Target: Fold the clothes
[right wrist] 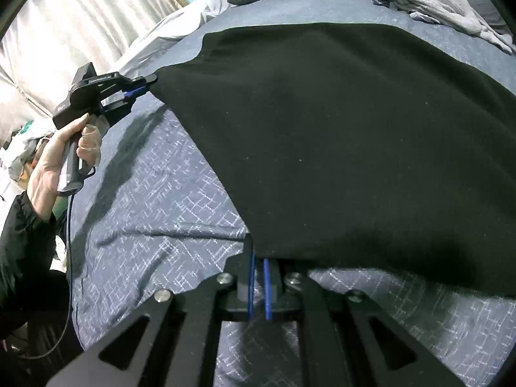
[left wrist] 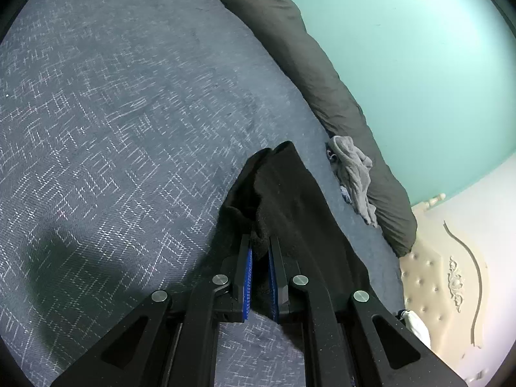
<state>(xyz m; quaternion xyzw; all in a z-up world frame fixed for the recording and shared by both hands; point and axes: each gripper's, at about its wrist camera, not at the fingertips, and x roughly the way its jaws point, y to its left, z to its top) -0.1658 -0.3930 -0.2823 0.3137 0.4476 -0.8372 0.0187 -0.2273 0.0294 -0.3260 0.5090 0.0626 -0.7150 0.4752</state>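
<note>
The black garment (right wrist: 338,135) is a thick, matte, fleece-like knit with fine lint specks on its surface. It hangs stretched above the bed between the two grippers, and its far edge rests on the blue bedspread (right wrist: 154,206). In the right wrist view it forms a broad, smooth sheet with a straight left edge that runs from one clamped corner to the other.

The left gripper (left wrist: 260,242) is clenched on a bunched corner of the garment; the fabric is pinched between its blue ribbed pads (left wrist: 247,277). The right gripper (right wrist: 258,258) grasps the near corner, with the cloth edge trapped between two thin blue pads.

The bedspread is a woven blue-grey textile with a pale broken-line pattern; it is creased near the right gripper.

Only the right wrist view shows the left gripper from outside, held by the person's hand (right wrist: 54,161) in a black sleeve, with a cable trailing down. It also shows pleated pale curtains (right wrist: 64,32) at far left.

Only the left wrist view shows the cream tufted headboard (left wrist: 429,277) with carved trim at right.

Both views show a long dark grey bolster pillow (left wrist: 322,74) along the teal wall (left wrist: 403,48), with a crumpled grey garment (left wrist: 354,174) just beside it.
</note>
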